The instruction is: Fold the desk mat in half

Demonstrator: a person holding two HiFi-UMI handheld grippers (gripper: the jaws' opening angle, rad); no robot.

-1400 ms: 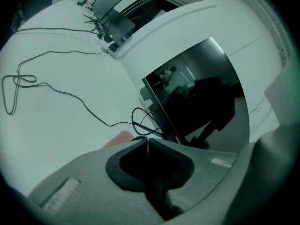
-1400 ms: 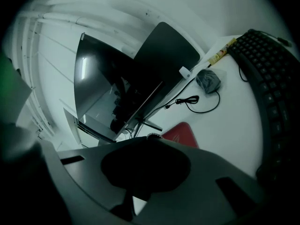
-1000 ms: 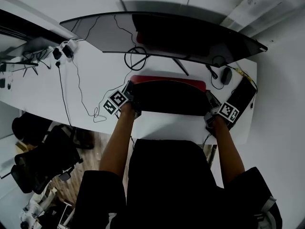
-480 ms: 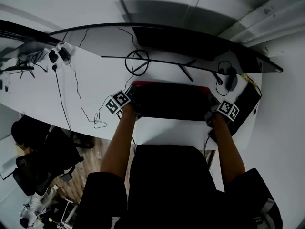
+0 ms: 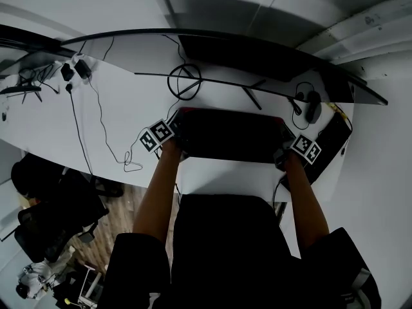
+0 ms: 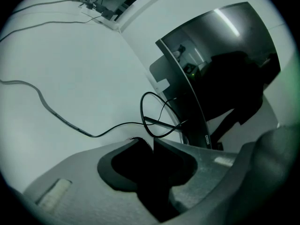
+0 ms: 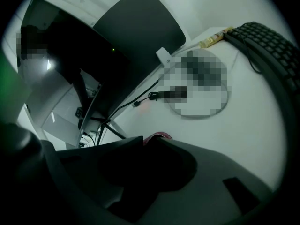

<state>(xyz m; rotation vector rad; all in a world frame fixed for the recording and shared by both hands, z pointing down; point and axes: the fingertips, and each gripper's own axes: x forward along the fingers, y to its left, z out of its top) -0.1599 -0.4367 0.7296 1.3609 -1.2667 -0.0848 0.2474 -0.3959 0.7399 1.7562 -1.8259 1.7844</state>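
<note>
A: Location of the desk mat [image 5: 228, 137]?
B: Flat on the white bench [image 5: 122, 108], centre, just near of the monitor [image 5: 257, 53]. Keyboard [image 5: 329, 140] just right of it, cable loop [image 5: 185, 80] just beyond the far left corner.
A: Look?
B: Wide rectangle, black upper face. Thin red strip along the far edge. Red stitched rim [image 7: 160, 136] visible in the right gripper view. Reads as already doubled over, with loose edges far and crease near. Judgement only.
A: Handling?
B: Probably light, thin, limp. Likely to sag between two grip points, maybe lift a little at the crease. Underside possibly grippy, so better lifted and laid than dragged across the bench. Not fragile.
A: Grab points?
B: Two corners of one long edge, one per hand, pinching the rim only.
A: Grippers?
B: Left hand-held gripper [image 6: 152, 143] at the far left corner, right hand-held gripper [image 7: 149, 139] at the far right corner. Jaws on both just been opening, now slightly parted. Red rim between the right tips, not clamped. Mat edge just at the left tips, gap too dark to confirm more. Both released.
A: Risk?
B: Top layer creeping off square on withdrawal.
</note>
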